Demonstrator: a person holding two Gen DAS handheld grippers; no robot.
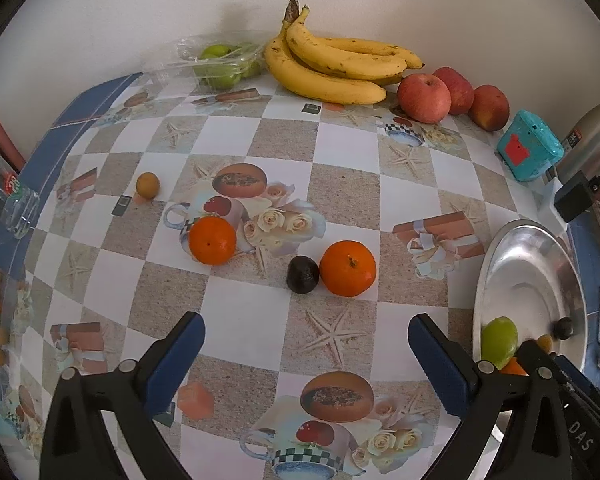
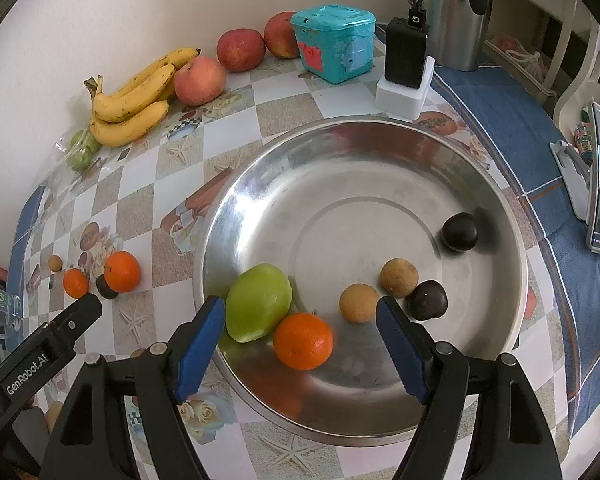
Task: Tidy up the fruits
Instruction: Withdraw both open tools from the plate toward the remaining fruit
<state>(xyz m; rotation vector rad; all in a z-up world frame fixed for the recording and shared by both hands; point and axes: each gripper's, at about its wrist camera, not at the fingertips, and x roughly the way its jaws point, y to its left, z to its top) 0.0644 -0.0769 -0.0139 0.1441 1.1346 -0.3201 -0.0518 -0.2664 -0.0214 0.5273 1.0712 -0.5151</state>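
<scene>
L tongs (image 1: pixel 306 354) spread w/ nothing, R tongs (image 2: pixel 302 338) spread over shiny round steel bowl (image 2: pixel 380 152), glossy orange (image 2: pixel 303 341) between.

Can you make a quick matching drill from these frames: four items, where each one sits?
Items:
1. green pear-shaped fruit
2. bunch of yellow bananas
3. small dark round fruit beside an orange
4. black charger block

Places:
A. on a white stand
B. at the back of the table by the wall
C. inside the round steel bowl
D. on the patterned tablecloth, mid-table

Pairs: 1-C, 2-B, 3-D, 4-A
</scene>
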